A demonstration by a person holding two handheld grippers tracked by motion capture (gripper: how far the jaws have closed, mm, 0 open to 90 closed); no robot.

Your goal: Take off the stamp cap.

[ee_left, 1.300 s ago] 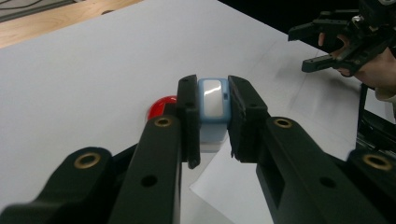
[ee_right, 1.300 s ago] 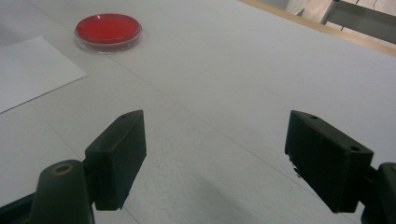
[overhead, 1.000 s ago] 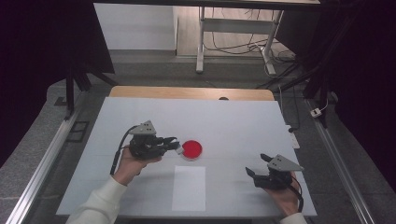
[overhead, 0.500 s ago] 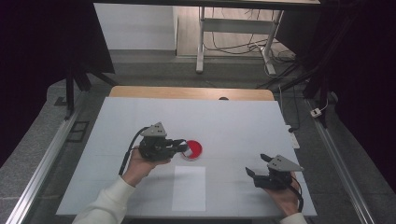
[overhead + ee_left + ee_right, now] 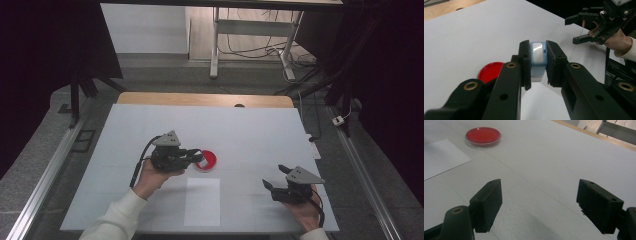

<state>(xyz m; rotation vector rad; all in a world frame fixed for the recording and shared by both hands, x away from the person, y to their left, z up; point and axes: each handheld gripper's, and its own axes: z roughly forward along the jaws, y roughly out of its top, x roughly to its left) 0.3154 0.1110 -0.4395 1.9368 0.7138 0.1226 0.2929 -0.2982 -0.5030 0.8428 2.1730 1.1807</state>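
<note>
A broad white table is spread under the high view, with a wooden edge strip along its far side and a white paper sheet laid flat near the person's edge, between the two hands. Just beyond the sheet's far end a round red dish with a clear rim is set on the table. The left gripper is held just to the left of that dish, its jaws closed narrowly on a small pale-blue block with a glossy white face, gripped by its two sides and carried clear of the surface. In the left gripper view the dish lies below and to the left of the jaw tips, very near; the block's long axis runs up along the jaws. The right gripper is rested well apart, near the table's right front, its jaws spread wide and empty. If the block is meant for the dish, the left hand is judged much the nearer, and only a short carry forward would be called for.
</note>
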